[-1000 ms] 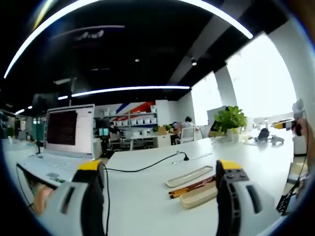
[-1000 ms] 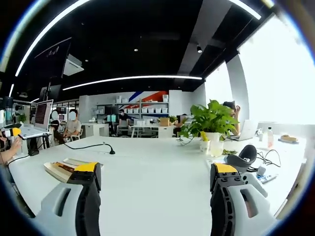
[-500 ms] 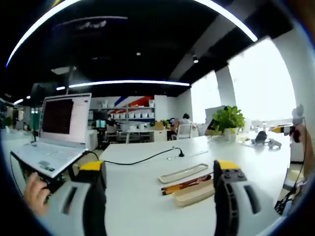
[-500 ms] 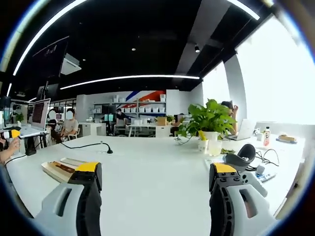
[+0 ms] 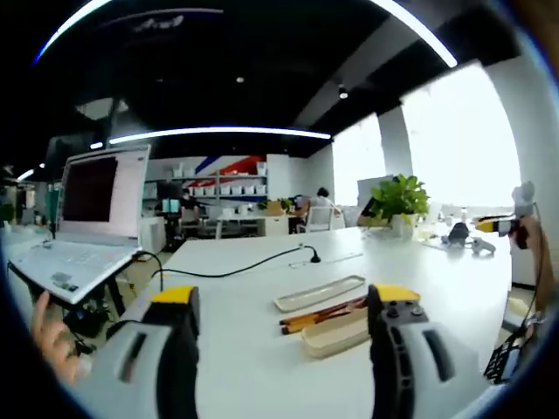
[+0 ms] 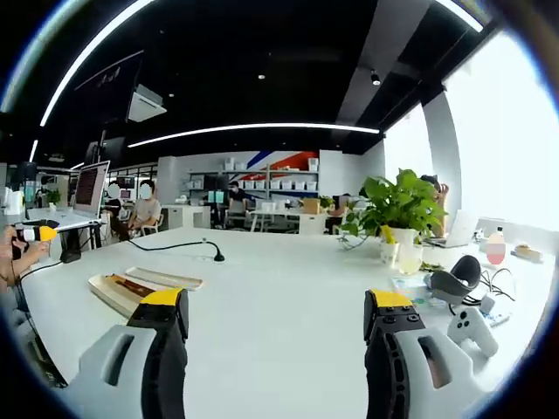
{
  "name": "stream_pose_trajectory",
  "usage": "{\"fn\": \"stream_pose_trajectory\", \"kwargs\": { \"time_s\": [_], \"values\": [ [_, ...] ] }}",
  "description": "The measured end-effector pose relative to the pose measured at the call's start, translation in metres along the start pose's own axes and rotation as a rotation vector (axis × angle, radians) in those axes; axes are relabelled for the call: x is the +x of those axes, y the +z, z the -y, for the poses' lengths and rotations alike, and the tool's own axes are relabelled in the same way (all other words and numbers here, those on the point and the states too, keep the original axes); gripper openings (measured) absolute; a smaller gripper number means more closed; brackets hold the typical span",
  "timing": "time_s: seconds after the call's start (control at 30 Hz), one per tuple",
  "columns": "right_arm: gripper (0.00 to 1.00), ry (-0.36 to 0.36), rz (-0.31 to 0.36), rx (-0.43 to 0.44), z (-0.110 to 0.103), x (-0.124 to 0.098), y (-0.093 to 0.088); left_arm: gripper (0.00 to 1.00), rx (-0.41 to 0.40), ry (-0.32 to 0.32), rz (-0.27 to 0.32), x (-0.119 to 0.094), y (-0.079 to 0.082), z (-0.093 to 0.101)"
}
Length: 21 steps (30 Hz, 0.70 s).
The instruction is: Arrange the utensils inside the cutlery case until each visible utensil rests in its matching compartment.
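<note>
Holding both tongs, left gripper [image 5: 279,310] and right gripper [image 6: 272,312], released and empty, you risk knocking the far cutlery case [image 5: 336,332] off-table when reaching.

The table [image 5: 262,349] looks smooth, white and faintly glossy. The cutlery case [image 5: 336,334] seems matt beige plastic. The utensils [image 5: 321,315] look wooden.

On the surface [image 6: 288,297] I count one cutlery case [image 5: 342,330], one lid [image 5: 319,292], one laptop [image 5: 83,227], one potted plant [image 6: 397,209], one black cable [image 5: 240,266].
</note>
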State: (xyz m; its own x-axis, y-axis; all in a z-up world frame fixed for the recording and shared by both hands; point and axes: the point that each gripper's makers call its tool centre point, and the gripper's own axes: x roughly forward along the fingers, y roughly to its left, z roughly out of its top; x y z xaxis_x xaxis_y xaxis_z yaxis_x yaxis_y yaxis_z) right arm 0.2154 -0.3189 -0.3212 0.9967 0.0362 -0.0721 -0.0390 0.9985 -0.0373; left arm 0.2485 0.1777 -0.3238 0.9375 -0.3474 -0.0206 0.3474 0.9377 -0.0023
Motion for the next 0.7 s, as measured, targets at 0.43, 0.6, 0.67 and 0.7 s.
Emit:
{"fn": "stream_pose_trajectory", "kwargs": {
  "time_s": [0.43, 0.6, 0.67, 0.7],
  "values": [
    [0.82, 0.154, -0.026, -0.095, -0.04, 0.046, 0.013, 0.62, 0.119, -0.084, -0.079, 0.048, 0.006, 0.018],
    [0.77, 0.221, -0.015, -0.13, -0.056, 0.061, 0.021, 0.64, 0.134, -0.142, -0.12, 0.067, 0.012, 0.029],
    [0.75, 0.245, -0.013, -0.135, -0.059, 0.064, 0.024, 0.64, 0.15, -0.148, -0.13, 0.07, 0.015, 0.03],
    [0.75, 0.253, -0.014, -0.141, -0.06, 0.066, 0.025, 0.64, 0.154, -0.152, -0.137, 0.072, 0.016, 0.03]
  ]
}}
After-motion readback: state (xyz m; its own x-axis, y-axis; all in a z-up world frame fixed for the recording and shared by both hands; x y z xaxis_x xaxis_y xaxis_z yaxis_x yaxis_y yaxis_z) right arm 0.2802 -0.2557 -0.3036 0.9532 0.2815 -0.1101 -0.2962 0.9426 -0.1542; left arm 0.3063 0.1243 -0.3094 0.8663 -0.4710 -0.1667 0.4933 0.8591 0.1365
